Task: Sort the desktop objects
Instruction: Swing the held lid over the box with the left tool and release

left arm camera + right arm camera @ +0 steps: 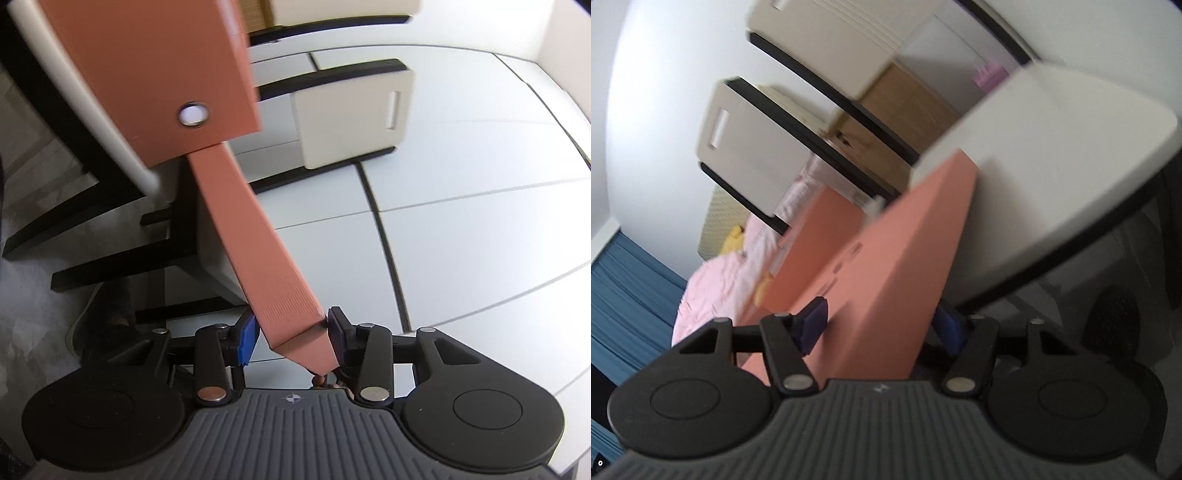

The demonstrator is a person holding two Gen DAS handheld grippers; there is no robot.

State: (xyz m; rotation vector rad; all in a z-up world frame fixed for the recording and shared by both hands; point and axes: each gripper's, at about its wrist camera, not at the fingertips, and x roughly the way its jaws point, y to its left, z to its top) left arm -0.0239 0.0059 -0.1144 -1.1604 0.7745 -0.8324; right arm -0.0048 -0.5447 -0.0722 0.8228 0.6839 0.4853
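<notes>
An orange box (147,74) with a metal eyelet (192,114) fills the upper left of the left wrist view. Its long orange flap (266,266) runs down to my left gripper (291,338), which is shut on the flap's folded end. In the right wrist view my right gripper (882,326) is shut on the orange box's body (886,288), which extends away toward the white table edge (1052,184). Both views are tilted and blurred.
A white round table (110,122) with black legs is at left. White shelves with black edges and beige bins (351,118) stand behind, and show in the right wrist view too (746,147). Pink bedding (716,280) and a blue curtain (631,280) lie at left.
</notes>
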